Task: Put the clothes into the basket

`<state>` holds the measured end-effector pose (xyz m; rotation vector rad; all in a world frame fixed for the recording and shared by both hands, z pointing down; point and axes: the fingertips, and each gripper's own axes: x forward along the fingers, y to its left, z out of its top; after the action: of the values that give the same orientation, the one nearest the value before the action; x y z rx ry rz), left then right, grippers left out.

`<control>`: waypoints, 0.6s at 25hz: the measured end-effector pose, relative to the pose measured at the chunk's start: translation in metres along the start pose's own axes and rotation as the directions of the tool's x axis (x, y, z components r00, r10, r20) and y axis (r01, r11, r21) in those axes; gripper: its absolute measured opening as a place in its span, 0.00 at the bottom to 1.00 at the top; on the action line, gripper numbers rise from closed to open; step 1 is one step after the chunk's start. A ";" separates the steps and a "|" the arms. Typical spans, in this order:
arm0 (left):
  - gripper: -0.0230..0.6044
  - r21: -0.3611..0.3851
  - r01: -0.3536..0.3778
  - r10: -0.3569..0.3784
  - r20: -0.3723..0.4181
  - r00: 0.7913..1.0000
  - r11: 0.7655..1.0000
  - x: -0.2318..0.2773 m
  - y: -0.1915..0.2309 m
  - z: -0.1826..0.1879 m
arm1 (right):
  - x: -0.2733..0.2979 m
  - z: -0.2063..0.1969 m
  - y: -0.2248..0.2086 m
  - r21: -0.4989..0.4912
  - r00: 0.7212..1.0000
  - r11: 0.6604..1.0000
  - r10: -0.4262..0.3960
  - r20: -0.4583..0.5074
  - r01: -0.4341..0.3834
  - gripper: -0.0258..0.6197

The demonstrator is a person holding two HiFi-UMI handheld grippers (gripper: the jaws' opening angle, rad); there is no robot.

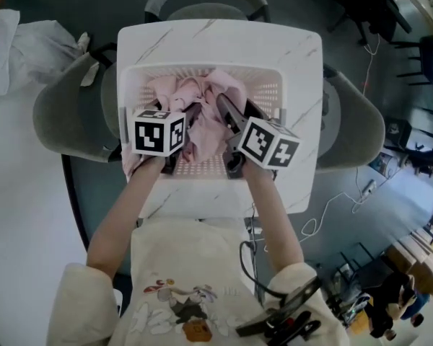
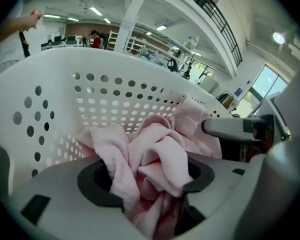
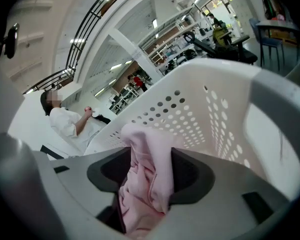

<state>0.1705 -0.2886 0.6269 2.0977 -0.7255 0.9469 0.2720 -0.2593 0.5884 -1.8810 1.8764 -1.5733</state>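
Note:
A white perforated basket (image 1: 202, 72) stands on the white marble table (image 1: 303, 56). Inside it lies a bunched pink garment (image 1: 211, 125). Both of my grippers reach down into the basket. My left gripper (image 1: 187, 115) is shut on a thick wad of the pink garment (image 2: 155, 154), which fills the gap between its jaws (image 2: 150, 179). My right gripper (image 1: 228, 108) is shut on another fold of the pink garment (image 3: 145, 169), which hangs between its jaws (image 3: 147, 180). The basket's dotted wall (image 2: 90, 99) (image 3: 190, 109) stands close in front of both grippers.
Grey chairs stand at the table's left (image 1: 65, 110), right (image 1: 357, 125) and far side (image 1: 206, 6). A white cloth (image 1: 29, 49) lies at the far left. Cables (image 1: 332, 207) trail over the floor at the right. A person in white (image 3: 70, 121) sits beyond the basket.

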 end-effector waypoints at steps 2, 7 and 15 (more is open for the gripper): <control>0.49 -0.019 -0.030 0.030 -0.023 0.999 0.999 0.010 0.006 -0.006 | -0.005 0.005 -0.001 0.005 1.000 1.000 -0.009 0.024 0.009 0.39; 0.49 -0.176 -0.051 0.040 -0.063 0.997 0.983 0.023 0.023 -0.017 | -0.005 0.007 0.016 -0.059 0.999 0.998 0.006 0.031 -0.004 0.39; 0.58 -0.184 0.041 -0.031 0.056 0.998 0.982 -0.014 0.002 0.013 | -0.009 0.001 0.035 -0.062 0.998 0.996 0.061 0.020 -0.060 0.39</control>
<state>0.1659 -0.2975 0.6100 1.9716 -0.7698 0.7757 0.2500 -0.2619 0.5594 -1.8380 1.9749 -1.4882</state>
